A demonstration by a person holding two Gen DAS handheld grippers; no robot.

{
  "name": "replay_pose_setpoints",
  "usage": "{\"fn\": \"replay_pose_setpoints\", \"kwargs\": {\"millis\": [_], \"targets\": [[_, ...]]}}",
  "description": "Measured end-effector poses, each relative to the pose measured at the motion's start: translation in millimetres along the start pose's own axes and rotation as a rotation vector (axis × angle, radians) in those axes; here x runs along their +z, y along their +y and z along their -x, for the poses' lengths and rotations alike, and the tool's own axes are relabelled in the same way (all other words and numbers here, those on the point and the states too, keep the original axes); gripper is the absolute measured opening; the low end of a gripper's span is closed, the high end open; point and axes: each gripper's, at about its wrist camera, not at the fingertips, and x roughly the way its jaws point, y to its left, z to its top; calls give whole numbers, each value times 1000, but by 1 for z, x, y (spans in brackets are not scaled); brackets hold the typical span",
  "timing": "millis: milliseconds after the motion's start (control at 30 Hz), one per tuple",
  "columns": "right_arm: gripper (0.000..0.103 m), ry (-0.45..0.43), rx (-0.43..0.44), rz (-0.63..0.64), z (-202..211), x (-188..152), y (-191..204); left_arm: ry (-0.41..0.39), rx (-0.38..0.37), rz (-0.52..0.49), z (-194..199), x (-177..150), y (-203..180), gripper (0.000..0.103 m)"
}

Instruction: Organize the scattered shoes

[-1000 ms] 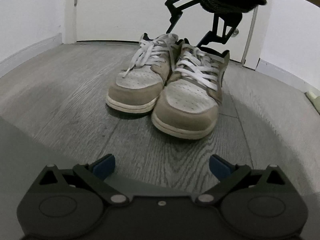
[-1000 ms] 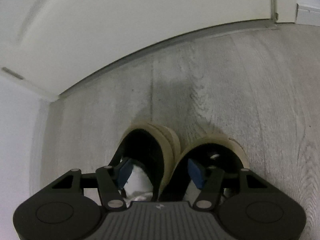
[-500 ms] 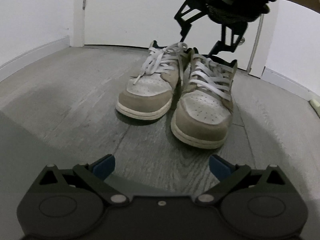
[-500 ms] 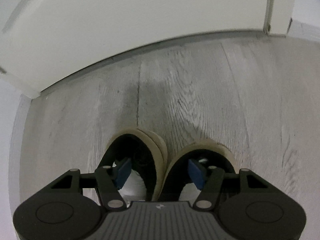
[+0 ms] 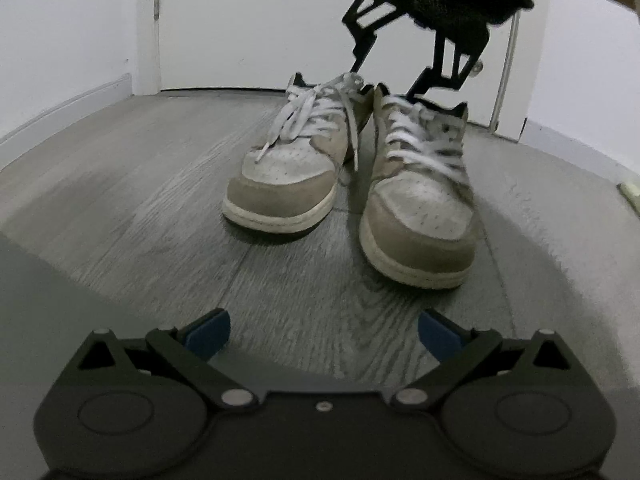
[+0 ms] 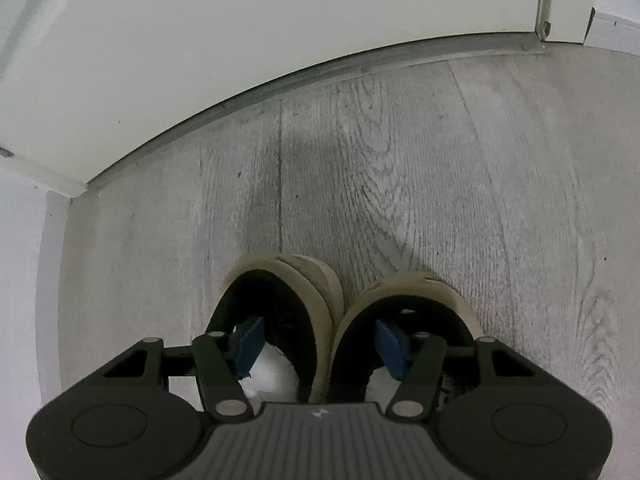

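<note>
Your left gripper hangs open and empty over the floor. Beyond it, your right gripper has just been closing, one finger inside each sneaker; whether the pads press the collars stays hidden.

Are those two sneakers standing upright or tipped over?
Upright. Both sneakers rest sole-down on the wood floor, toes facing the left gripper's camera, laces on top.

We see two tan-and-white sneakers upright on grey floor, side by side, heels touching, toes apart. One shoe's laces look loose, we think.
</note>
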Motion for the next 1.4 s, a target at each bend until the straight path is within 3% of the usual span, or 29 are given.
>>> {"fn": "replay_pose_setpoints", "kwargs": {"millis": [367,500,567,667,833,1100,1133,1167,1267,1333,1400], "targets": [[62,45,-72,11,-31,12,1,12,3,8,-2,0,2,102],[61,0,-64,30,-30,5,-2,10,3,18,-1,1,2,102],[56,-44,-65,61,-29,-1,0,7,4,19,0,1,3,102],[49,-142,-55,121,-26,-16,2,-3,17,22,3,0,5,102],[44,-389,7,160,-4,-56,-14,-35,30,75,7,1,15,102],[41,-738,197,92,54,-105,-93,-128,51,160,16,3,26,102],[32,-792,214,87,65,-113,-106,-149,53,177,18,4,26,102],[32,-843,221,93,75,-119,-115,-167,53,189,19,4,26,102],[32,-1070,205,266,115,-141,-134,-203,13,214,19,2,26,102],[29,-1097,186,333,129,-138,-140,-214,14,218,19,1,26,102],[26,-1048,212,342,132,-126,-147,-234,27,223,19,2,29,102]]}}
